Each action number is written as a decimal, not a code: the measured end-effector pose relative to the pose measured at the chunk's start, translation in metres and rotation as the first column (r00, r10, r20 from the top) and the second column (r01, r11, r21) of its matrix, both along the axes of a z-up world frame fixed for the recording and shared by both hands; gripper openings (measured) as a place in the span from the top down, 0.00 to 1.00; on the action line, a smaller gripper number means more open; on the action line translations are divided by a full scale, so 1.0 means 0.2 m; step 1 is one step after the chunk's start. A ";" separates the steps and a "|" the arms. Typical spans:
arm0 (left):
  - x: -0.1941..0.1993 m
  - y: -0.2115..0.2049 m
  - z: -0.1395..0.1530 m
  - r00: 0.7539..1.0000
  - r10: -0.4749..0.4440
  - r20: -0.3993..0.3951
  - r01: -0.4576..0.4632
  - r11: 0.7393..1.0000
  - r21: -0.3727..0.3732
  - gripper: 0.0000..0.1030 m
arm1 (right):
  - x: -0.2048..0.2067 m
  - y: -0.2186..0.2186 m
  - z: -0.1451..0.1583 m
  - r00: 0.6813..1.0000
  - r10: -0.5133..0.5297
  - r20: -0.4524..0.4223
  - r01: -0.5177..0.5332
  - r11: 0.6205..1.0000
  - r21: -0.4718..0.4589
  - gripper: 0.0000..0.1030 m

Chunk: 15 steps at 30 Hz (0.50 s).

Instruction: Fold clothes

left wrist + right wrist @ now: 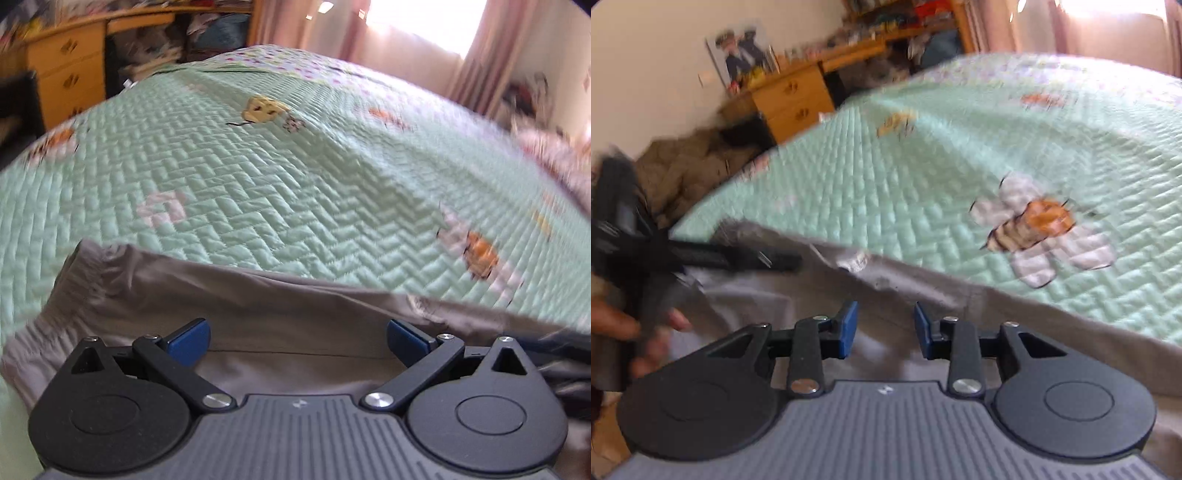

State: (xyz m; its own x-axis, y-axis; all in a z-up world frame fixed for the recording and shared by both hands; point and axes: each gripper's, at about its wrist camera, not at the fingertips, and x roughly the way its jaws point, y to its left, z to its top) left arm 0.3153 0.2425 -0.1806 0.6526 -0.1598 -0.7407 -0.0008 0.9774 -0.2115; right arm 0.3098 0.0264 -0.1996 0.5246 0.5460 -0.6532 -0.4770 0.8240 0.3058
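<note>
A grey garment [280,302] with a gathered elastic waistband at its left end lies along the near edge of a bed; in the right wrist view the same grey garment [923,295] stretches across the lower half. My left gripper [298,341] hovers over the cloth, open wide, nothing between its blue pads. My right gripper [885,330] is open with a narrower gap, also above the grey cloth and holding nothing. In the right wrist view the left gripper [746,260] appears at the far left, held by a person's hand [613,325].
The bed carries a mint-green quilted cover [295,177] with bee [1034,225] and flower prints. A wooden desk with drawers [70,70] stands beyond the bed's far left. A brown jacket [687,170] lies beside the bed. Pink curtains and a bright window [424,26] are behind.
</note>
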 end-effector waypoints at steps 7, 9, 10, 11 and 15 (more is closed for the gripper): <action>0.01 -0.07 0.03 0.999 -0.054 0.006 0.054 0.983 -0.177 0.01 | -0.13 -0.20 0.08 0.998 -0.063 -0.029 0.068 0.974 0.215 0.62; 0.01 -0.09 0.04 0.998 -0.069 0.009 0.070 0.971 -0.227 0.01 | -0.26 -0.31 0.10 0.997 -0.078 -0.022 0.081 0.962 0.262 0.58; 0.01 -0.10 0.04 0.997 -0.077 0.011 0.077 0.965 -0.251 0.01 | -0.34 -0.37 0.10 0.996 -0.085 -0.018 0.087 0.958 0.274 0.57; 0.01 -0.11 0.04 0.996 -0.084 0.013 0.085 0.957 -0.276 0.01 | -0.43 -0.43 0.10 0.995 -0.097 -0.016 0.097 0.953 0.286 0.57; 0.08 -0.17 -0.03 0.997 -0.069 -0.038 0.057 0.965 -0.255 0.03 | -0.77 -0.64 0.05 0.990 -0.139 -0.006 0.134 0.943 0.305 0.55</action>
State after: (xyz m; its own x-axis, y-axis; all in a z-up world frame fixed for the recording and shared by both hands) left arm 0.3314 0.2092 -0.1875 0.6010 -0.3861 -0.6998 0.0438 0.8902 -0.4535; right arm 0.1567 -0.1013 -0.1905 0.6162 0.6398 -0.4592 -0.3731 0.7507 0.5452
